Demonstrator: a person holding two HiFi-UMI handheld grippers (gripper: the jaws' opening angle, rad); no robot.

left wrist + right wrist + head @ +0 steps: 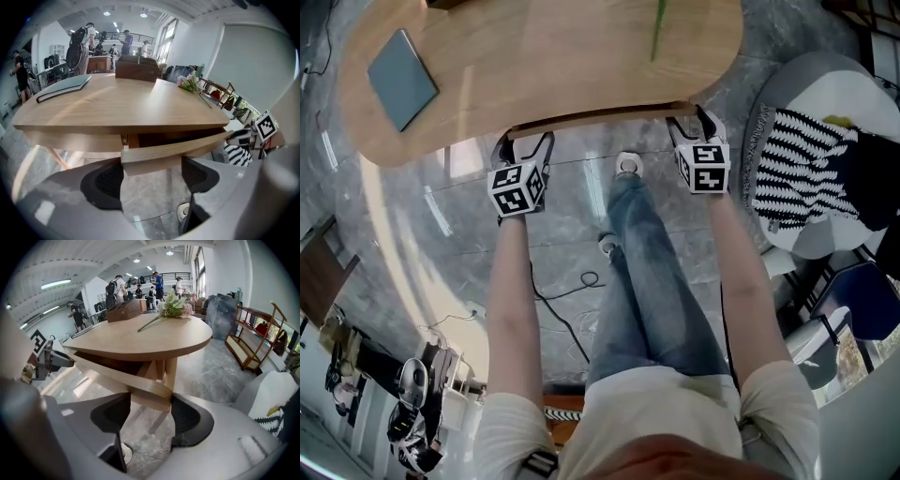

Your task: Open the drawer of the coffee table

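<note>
Drawer (600, 118) slightly out from under the wooden bench (562, 56) top, dark gap behind its front, left gripper (525, 141) at the front's left end, right gripper (690, 120) at its right end, both jaws wide, tips at the front's lower edge, clamping nothing

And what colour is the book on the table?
Greyish blue. The book shows best in the head view.
</note>
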